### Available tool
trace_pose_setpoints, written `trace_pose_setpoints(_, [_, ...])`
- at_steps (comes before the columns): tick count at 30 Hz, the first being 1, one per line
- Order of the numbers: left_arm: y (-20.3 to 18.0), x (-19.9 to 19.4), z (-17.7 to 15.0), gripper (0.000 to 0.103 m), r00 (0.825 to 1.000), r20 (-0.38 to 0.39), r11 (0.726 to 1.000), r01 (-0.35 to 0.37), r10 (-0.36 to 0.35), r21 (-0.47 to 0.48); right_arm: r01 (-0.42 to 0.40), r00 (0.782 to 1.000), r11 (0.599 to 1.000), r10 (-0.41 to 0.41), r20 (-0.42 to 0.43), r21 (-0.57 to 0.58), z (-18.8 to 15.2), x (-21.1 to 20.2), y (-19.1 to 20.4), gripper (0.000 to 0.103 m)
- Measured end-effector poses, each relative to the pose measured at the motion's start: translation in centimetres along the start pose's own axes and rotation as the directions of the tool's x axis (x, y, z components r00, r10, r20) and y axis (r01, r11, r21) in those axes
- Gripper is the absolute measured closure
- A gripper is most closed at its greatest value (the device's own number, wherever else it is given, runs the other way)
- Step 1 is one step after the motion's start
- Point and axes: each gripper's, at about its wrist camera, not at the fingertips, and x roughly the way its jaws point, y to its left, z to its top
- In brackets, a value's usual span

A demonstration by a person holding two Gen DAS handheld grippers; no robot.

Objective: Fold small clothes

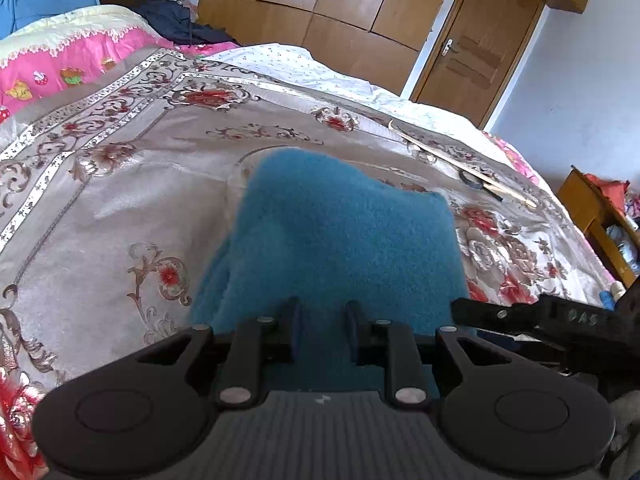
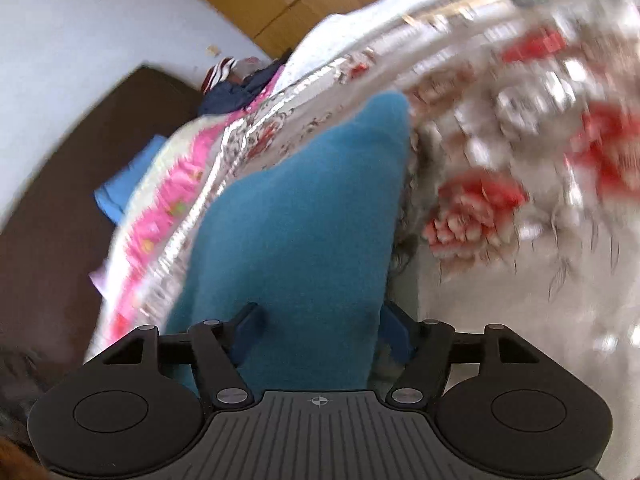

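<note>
nearest the left wrist lens, the left gripper (image 1: 323, 322) has its two dark fingers set narrow and pinched on the near edge of one fuzzy teal-blue fleece cloth (image 1: 340, 232), which rises out of the jaws and drapes forward onto the bed. beside it at the right edge a black part of the right gripper (image 1: 540, 316) reaches in level with the cloth's corner. in the right wrist view the right gripper (image 2: 320, 332) stands wide, the same teal cloth (image 2: 312, 216) running up between its fingers with a gap beside the right one, so the pads do not press on it; the picture is smeared by motion. the cloth looks thick, napped and plain, doubled over at its left side into a soft fold. it lies on a shiny beige satin bedspread with red flowers and scrollwork (image 1: 120, 184). farther out on the spread are thin pale wooden sticks (image 1: 460, 160) and one small dark ring (image 1: 474, 180). a pink cartoon-print quilt (image 1: 68, 60) and a heap of dark clothes (image 1: 180, 20) lie at the bed's far side, before a brown wooden wardrobe (image 1: 320, 0) and one door (image 1: 476, 40). no containers with visible contents can be made out.
</note>
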Motion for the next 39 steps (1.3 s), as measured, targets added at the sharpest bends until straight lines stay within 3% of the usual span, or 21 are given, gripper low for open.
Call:
trace_pose_setpoints(10, [1.5,-0.1,0.2,0.067,1.0,0.021,1.0,-0.02,0.021,-0.02,-0.039,0.998,0.999,0.04,-0.038,0.016,0.0,3.2,1.6,0.03])
trace_pose_setpoints(15, [3.7,-1.2,0.8,0.067,0.994,0.044,0.995,-0.103,0.103,-0.02,-0.066,0.994,0.998,0.067,-0.086,0.009,-0.6,5.5,3.8,0.03])
trace_pose_setpoints(23, [7.8,-2.7,1.6,0.066,0.974,0.05,0.973,-0.217,0.221,-0.073,-0.082,0.984,0.99,0.062,-0.167,-0.116,-1.1,10.5,9.6,0.03])
trace_pose_setpoints(30, [6.9,-2.7,1.6,0.065,0.974,0.038,0.975,-0.222,0.223,-0.032,-0.064,0.987,0.991,0.045,-0.154,-0.118,-1.2,8.7,8.8,0.032])
trace_pose_setpoints(35, [6.1,-3.0,1.7,0.062,0.972,0.023,0.972,-0.234,0.234,-0.01,-0.026,0.997,0.958,0.004,-0.077,-0.286,-2.9,5.6,11.3,0.032])
trace_pose_setpoints(39, [5.5,-2.7,1.3,0.058,0.966,0.002,0.962,-0.259,0.26,0.082,0.035,0.985,0.9,-0.105,-0.139,-0.434,-5.6,6.5,13.3,0.035])
